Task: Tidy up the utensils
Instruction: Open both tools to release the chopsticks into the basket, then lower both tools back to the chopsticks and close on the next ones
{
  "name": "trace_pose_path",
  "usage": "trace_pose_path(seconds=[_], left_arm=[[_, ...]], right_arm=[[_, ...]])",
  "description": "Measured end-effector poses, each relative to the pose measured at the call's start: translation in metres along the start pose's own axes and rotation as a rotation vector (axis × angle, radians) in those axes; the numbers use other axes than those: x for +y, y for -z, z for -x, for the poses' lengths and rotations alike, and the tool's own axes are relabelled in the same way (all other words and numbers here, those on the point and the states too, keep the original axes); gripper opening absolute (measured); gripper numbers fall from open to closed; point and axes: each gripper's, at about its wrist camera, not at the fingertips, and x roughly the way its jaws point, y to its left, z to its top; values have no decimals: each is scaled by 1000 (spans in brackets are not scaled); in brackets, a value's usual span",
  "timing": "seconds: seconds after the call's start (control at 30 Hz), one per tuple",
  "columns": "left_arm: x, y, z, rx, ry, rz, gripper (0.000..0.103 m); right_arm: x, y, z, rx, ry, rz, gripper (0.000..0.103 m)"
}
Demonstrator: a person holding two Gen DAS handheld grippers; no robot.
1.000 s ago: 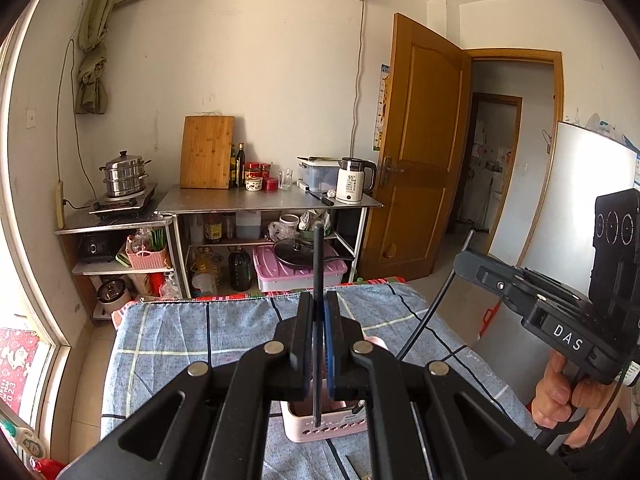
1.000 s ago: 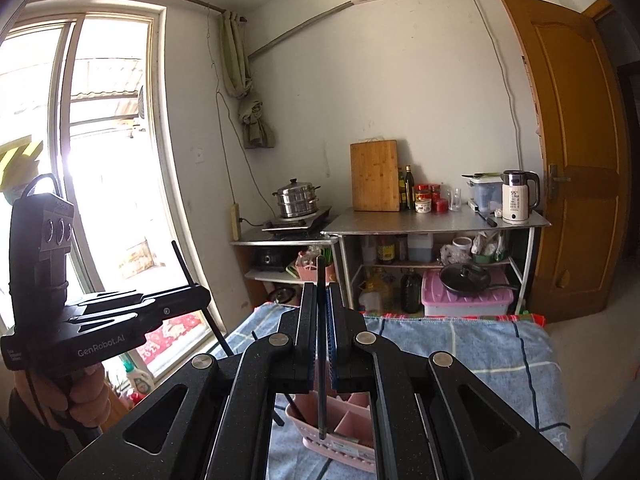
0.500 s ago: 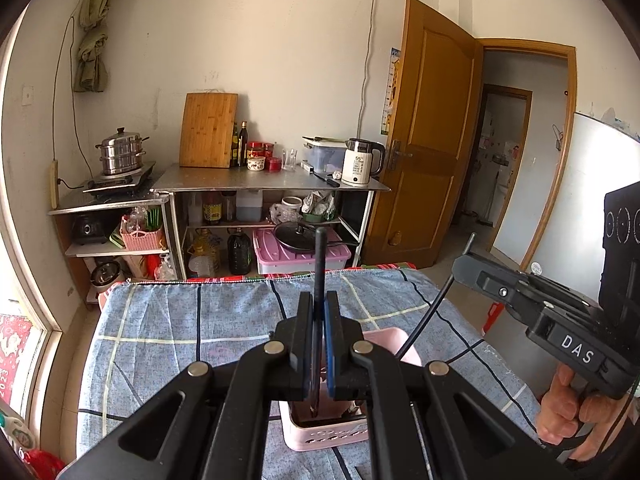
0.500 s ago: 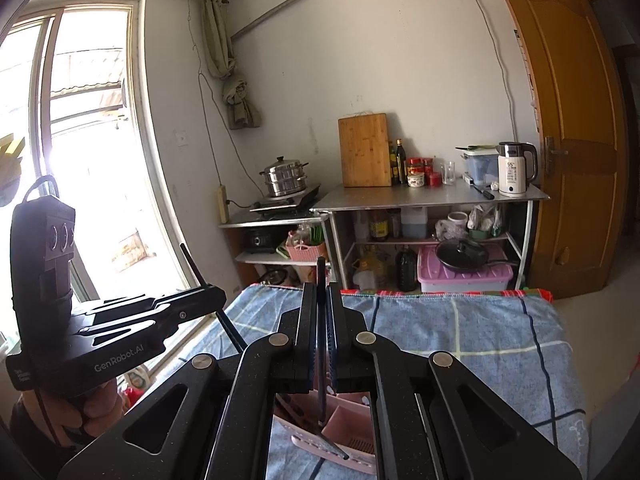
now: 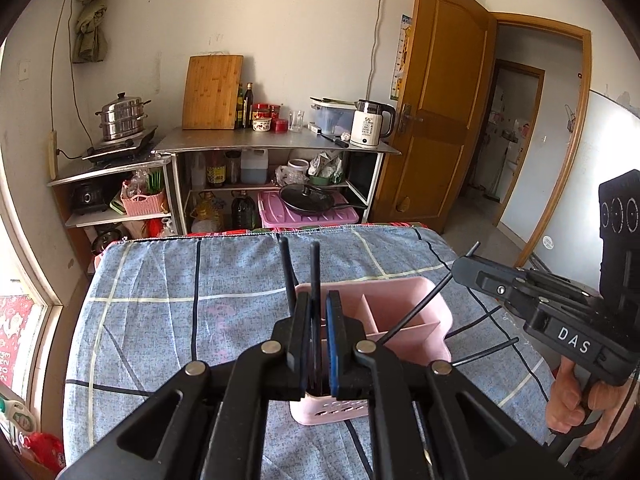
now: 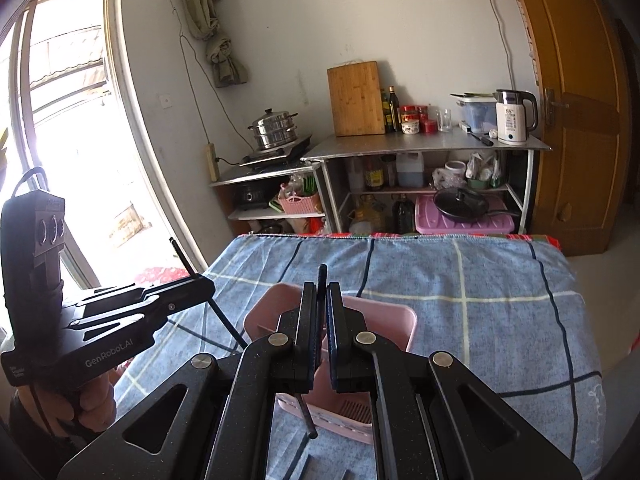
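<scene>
Behind left gripper (image 5: 319, 334), chopstick (image 5: 315, 276) lower end hidden.

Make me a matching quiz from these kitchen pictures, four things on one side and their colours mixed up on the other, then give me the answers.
Things:
1. utensil caddy
2. kettle
3. cutting board
4. tablecloth

Colours:
A. white
B. blue check
C. pink
D. light brown wood

Pairs: 1-C, 2-A, 3-D, 4-B
</scene>
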Motion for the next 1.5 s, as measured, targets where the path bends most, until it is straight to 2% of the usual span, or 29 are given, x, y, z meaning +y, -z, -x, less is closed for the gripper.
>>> trace_pose_path(seconds=[0.1,0.13,0.37,0.77,1.0,1.27,1.5], left_arm=[[-3,-3,12,-39,-11,-12,28],[-4,-3,17,-55,-18,-14,29],[0,-2,50,-126,-35,25,32],[-8,38,98,-181,-29,13,35],[-21,77,102,-145,-1,-3,35],[-31,122,73,-11,20,16,35],[-34,139,48,81,42,39,35]], right_arm=[[-2,-2,10,-21,8,2,8],[-3,-3,15,-33,7,4,12],[-2,-1,50,-96,-6,-3,15],[-2,47,105,-133,-4,18,15],[-8,79,122,-117,-4,-2,15],[-16,117,113,-35,-2,-14,15],[-24,133,94,35,0,-44,12]])
